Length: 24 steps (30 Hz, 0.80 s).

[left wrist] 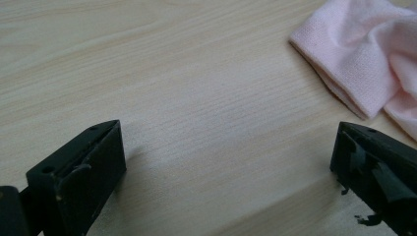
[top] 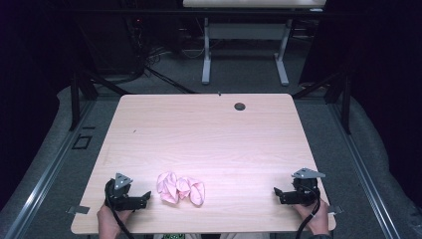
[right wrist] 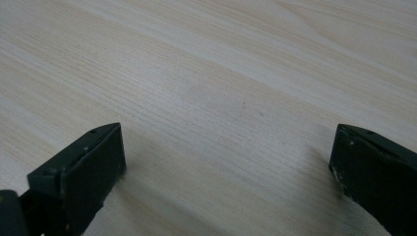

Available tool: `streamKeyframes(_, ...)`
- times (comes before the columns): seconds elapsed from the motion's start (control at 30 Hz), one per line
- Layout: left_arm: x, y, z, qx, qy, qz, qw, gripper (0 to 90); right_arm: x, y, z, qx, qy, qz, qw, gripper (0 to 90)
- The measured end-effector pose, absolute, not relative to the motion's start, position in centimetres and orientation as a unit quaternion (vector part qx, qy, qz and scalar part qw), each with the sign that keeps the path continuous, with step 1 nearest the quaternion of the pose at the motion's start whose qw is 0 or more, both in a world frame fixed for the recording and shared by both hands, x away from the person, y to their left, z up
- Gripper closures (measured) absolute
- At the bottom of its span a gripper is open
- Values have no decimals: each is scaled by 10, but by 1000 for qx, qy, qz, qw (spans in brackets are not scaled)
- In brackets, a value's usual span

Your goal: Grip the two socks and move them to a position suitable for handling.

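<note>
Two tools, left tool (top: 144, 198) and right tool (top: 276, 193), rest wide-jawed on the bench (top: 209, 134); a shallow pinch could merely drag the crumpled pink cloth (top: 180, 188) toward the near edge.

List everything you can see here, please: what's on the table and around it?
cloth: one, pink, crumpled, near front edge of table, left of centre
table: one, light wood, centre of room
hole: one, dark, round, in tabletop near far edge
far desk: one, white legs, behind the table
cables: several, black, on floor at back left
left gripper: one, black, front left corner, jaws open, beside cloth
right gripper: one, black, front right corner, jaws open
hands: two, at front edge, holding grippers
</note>
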<state>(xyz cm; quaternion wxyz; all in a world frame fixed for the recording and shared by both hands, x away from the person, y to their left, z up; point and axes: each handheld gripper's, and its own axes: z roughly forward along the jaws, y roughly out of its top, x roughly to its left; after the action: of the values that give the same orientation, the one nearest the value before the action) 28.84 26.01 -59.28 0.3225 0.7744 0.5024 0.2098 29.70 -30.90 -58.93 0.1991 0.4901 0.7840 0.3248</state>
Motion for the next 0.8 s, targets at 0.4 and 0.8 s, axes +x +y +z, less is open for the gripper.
streamKeyframes(0.4, 289, 260, -593, 772, 505, 211, 322, 0, 298, -308, -590, 499, 777, 324, 205, 0)
streamKeyframes(0.8, 290, 261, -592, 776, 505, 206, 317, 0, 298, -309, -589, 507, 772, 321, 207, 0)
